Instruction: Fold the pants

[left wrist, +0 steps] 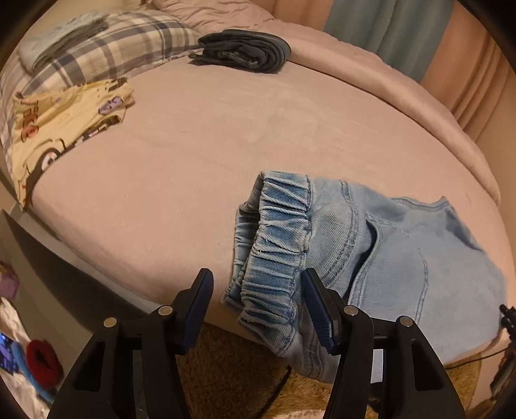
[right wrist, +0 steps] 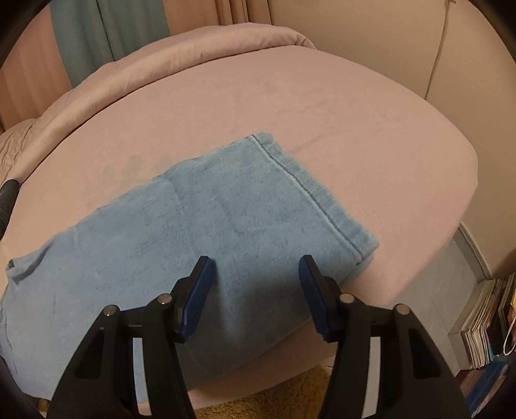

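Both my left claw (left wrist: pixel 258 306) and right claw (right wrist: pixel 254 290) hang spread, empty; the denim pants (left wrist: pixel 371 251) look soft and heavy, so I'd pinch the thick elastic waistband (left wrist: pixel 277 245).

Pink-covered bed (left wrist: pixel 193 154), plaid pillow (left wrist: pixel 129 42) at its far left corner, peach and teal curtains (right wrist: pixel 96 29), cream wall (right wrist: pixel 371 38), tan shaggy rug (left wrist: pixel 232 370).

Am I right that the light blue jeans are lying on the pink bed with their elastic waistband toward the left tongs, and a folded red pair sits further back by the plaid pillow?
Not quite: the folded pair at the back is dark, blackish denim, not red, as the left wrist view shows. The rest holds: the light blue jeans lie on the pink bed, elastic waistband toward the left tongs, and the dark pair sits by the plaid pillow.
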`<state>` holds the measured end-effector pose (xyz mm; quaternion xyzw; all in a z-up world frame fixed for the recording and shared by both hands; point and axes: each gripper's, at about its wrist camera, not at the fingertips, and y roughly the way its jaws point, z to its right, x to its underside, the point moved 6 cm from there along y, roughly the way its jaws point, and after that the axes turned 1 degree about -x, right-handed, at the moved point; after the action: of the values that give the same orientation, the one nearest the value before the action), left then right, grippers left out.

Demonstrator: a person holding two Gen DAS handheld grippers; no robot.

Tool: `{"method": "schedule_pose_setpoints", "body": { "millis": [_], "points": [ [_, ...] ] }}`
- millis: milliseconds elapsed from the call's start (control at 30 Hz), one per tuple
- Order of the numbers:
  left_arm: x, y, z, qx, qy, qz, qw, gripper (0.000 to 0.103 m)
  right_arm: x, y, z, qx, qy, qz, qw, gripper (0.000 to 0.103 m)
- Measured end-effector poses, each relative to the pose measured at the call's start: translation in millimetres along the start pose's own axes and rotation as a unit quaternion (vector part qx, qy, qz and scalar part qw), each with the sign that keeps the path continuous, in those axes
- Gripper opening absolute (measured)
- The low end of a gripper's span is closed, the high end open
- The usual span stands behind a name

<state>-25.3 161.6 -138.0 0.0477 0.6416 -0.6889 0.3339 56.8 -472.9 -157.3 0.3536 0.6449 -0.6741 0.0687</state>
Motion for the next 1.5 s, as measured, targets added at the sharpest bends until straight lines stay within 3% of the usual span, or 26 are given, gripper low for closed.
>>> {"method": "schedule_pose_setpoints", "body": {
  "millis": [133, 200, 300, 367, 433, 567, 700, 800, 867, 933, 1000, 1067, 1133, 1267, 1400, 1500],
  "points": [
    [-3, -4, -1, 0.018, -0.007, -0.004, 0.9998, 0.06, -13, 1, -14, 0.047, -0.015, -0.011, 0.999, 0.055],
    [-9, -15, 4, 0.032, 0.0, 0.003, 0.9995, 0.06, -23, -8, -33, 0.056, -0.04, 0.006, 0.998, 0.057],
    [-30, -30, 10, 0.059, 0.002, 0.031, 0.9978, 0.06, -40, -35, -86, 0.007, -0.089, 0.048, 0.995, 0.058],
    [-44, -30, 15, 0.059, 0.006, 0.037, 0.9975, 0.064, -44, -50, -136, -0.065, -0.132, 0.058, 0.987, 0.065],
    [-55, -21, 25, 0.066, 0.02, 0.033, 0.9971, 0.065, -41, -57, -195, -0.153, -0.183, 0.045, 0.97, 0.065],
    [-65, 6, 37, 0.033, 0.042, 0.013, 0.9985, 0.067, -15, -54, -302, -0.262, -0.278, -0.013, 0.924, 0.065],
    [-65, 26, 38, 0.012, 0.056, -0.003, 0.9983, 0.067, 15, -35, -375, -0.275, -0.359, -0.054, 0.89, 0.065],
    [-57, 39, 32, 0.02, 0.054, -0.016, 0.9982, 0.067, 40, -26, -399, -0.278, -0.395, -0.088, 0.871, 0.066],
    [-54, 39, 30, 0.027, 0.052, -0.009, 0.9983, 0.067, 58, -19, -403, -0.267, -0.412, -0.101, 0.865, 0.066],
    [-54, 38, 29, 0.033, 0.045, -0.007, 0.9984, 0.067, 71, -4, -406, -0.246, -0.424, -0.109, 0.865, 0.068],
    [-53, 36, 30, 0.034, 0.043, -0.003, 0.9985, 0.067, 74, -1, -411, -0.253, -0.42, -0.099, 0.866, 0.063],
    [-53, 33, 33, 0.035, 0.047, 0.006, 0.9983, 0.062, 73, -5, -415, -0.267, -0.416, -0.087, 0.865, 0.035],
    [-53, 29, 38, 0.035, 0.056, 0.015, 0.9977, 0.056, 64, -7, -414, -0.251, -0.414, -0.066, 0.872, 0.015],
    [-61, 22, 39, 0.034, 0.051, 0.035, 0.9975, 0.048, 50, -12, -406, -0.283, -0.356, -0.066, 0.888, 0.009],
    [-74, 5, 41, 0.053, 0.048, 0.066, 0.9952, 0.047, 30, -36, -398, -0.301, -0.322, -0.023, 0.897, 0.008],
    [-76, 17, 45, 0.027, 0.069, 0.058, 0.9956, 0.047, 27, -29, -397, -0.293, -0.311, -0.029, 0.904, 0.008]
  ]
}}
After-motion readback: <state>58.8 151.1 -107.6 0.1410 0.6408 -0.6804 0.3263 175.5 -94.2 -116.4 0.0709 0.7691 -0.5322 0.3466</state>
